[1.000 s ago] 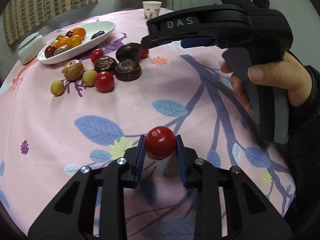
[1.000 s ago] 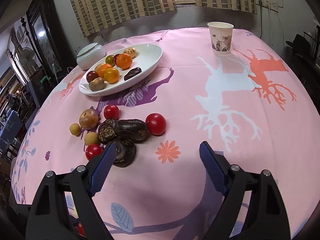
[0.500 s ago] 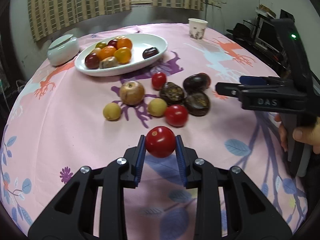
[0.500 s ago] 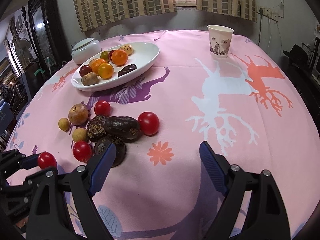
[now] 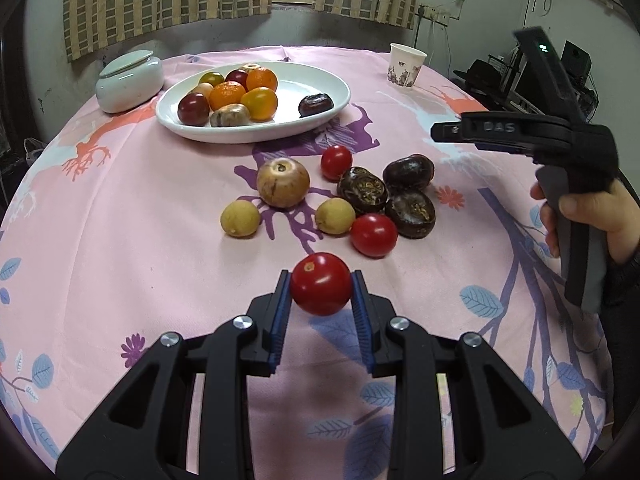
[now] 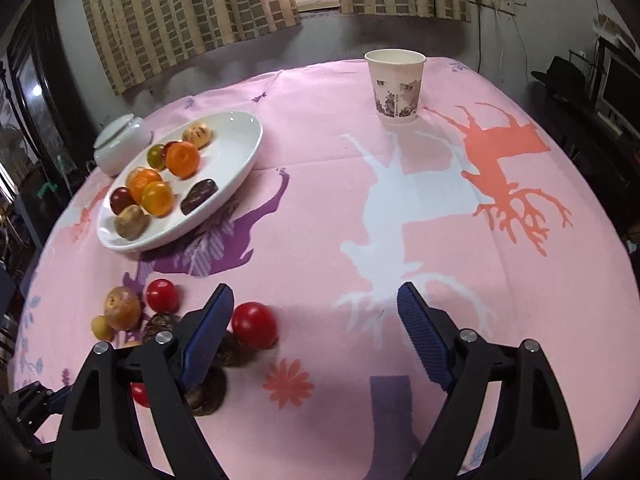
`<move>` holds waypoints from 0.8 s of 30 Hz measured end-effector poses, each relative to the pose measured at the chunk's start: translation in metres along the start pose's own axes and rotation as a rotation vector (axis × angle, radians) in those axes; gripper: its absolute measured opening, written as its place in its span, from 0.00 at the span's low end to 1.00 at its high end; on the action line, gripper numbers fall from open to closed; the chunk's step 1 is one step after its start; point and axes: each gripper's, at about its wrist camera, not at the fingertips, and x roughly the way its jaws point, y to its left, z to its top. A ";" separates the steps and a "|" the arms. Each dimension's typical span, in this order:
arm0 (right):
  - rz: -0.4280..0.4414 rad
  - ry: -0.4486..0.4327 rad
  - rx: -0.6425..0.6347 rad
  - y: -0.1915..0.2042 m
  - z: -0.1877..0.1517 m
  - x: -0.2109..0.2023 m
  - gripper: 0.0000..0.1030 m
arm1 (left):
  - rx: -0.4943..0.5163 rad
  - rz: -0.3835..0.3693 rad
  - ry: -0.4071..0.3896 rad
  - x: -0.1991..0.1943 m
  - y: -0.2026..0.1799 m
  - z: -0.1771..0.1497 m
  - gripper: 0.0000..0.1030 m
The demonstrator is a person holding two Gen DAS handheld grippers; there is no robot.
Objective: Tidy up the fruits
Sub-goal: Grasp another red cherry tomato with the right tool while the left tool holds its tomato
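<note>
My left gripper (image 5: 320, 294) is shut on a red tomato (image 5: 321, 284), held above the pink cloth in front of the loose fruit. That pile holds two more red tomatoes (image 5: 374, 235), a brown round fruit (image 5: 283, 182), two small yellow fruits (image 5: 335, 215) and three dark fruits (image 5: 408, 168). Behind it stands the white plate (image 5: 328, 80) with several fruits. My right gripper (image 6: 316, 300) hovers over the pile's right side, its jaws closing. A red tomato (image 6: 254, 325) lies on the cloth just inside its left finger, not pressed by either pad.
A paper cup (image 6: 396, 84) stands at the far right of the table. A white lidded jar (image 5: 130, 80) sits left of the plate. A person's hand (image 5: 592, 216) grips the right tool at the right edge. Dark furniture surrounds the round table.
The left gripper swung round with its tomato from facing the right tool to facing the pile and plate. The right gripper moved forward over the pile, and its jaws narrowed slightly.
</note>
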 end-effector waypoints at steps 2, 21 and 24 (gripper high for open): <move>0.014 0.061 -0.010 0.006 0.000 0.013 0.66 | 0.005 -0.004 0.016 0.003 -0.001 -0.001 0.29; 0.187 0.206 0.005 0.046 0.005 0.034 0.27 | 0.000 -0.008 0.059 0.014 0.000 -0.004 0.29; 0.202 0.195 0.031 0.041 0.004 0.031 0.27 | -0.011 -0.012 0.050 0.012 0.002 -0.003 0.29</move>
